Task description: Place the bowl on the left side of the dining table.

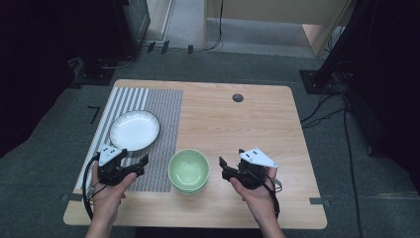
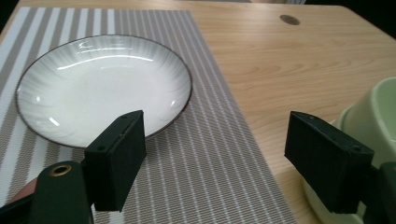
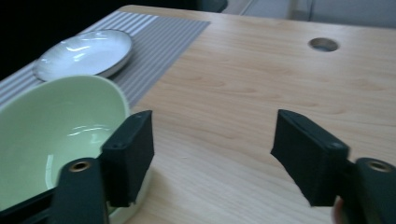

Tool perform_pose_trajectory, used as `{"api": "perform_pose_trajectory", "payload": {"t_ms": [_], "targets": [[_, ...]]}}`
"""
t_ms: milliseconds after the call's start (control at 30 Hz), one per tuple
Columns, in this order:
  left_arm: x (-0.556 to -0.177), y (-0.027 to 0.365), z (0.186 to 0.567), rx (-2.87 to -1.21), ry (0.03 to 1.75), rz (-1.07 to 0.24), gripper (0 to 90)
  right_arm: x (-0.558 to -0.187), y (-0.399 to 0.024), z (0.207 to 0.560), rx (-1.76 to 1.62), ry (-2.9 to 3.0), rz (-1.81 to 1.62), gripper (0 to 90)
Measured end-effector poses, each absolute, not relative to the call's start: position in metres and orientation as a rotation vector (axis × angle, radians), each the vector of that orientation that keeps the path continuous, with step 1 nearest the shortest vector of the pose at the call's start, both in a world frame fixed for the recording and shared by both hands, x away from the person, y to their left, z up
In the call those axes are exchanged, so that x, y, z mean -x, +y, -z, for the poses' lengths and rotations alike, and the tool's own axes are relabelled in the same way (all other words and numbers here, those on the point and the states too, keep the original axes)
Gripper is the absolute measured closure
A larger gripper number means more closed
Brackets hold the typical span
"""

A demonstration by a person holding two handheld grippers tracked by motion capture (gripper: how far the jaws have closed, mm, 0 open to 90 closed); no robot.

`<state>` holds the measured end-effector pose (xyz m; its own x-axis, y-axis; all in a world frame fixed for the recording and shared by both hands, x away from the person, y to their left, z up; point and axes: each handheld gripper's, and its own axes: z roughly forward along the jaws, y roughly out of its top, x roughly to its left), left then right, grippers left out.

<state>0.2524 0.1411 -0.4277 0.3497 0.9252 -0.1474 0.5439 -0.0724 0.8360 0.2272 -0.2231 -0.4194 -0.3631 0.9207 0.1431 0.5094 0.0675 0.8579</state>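
Left tool released, low left of frame over the mat, nothing between its jaws. Right tool released too, low right, beside the bowls, not touching. Bowls stacked at lower centre of the surface. Plate on mat, upper left.

1. One white plate, left of centre.
2. Two green bowls, stacked, lower centre.
3. One striped mat, left half.
4. Two grippers, lower left and lower right.
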Motion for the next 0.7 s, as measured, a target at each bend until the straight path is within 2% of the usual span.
{"api": "perform_pose_trajectory", "payload": {"t_ms": [233, 467, 700], "targets": [[-0.249, 0.128, 0.424, -1.755, 1.274, -0.522, 21.5, -0.228, -0.220, 0.426, -1.447, 1.978, -1.322, 39.0], [-0.246, 0.119, 0.422, -1.764, 1.249, -0.510, 22.2, -0.228, -0.219, 0.430, -1.441, 2.001, -1.516, 54.8], [-0.244, 0.107, 0.422, -1.780, 1.222, -0.499, 22.2, -0.227, -0.212, 0.435, -1.447, 2.031, -1.485, 56.5]]}}
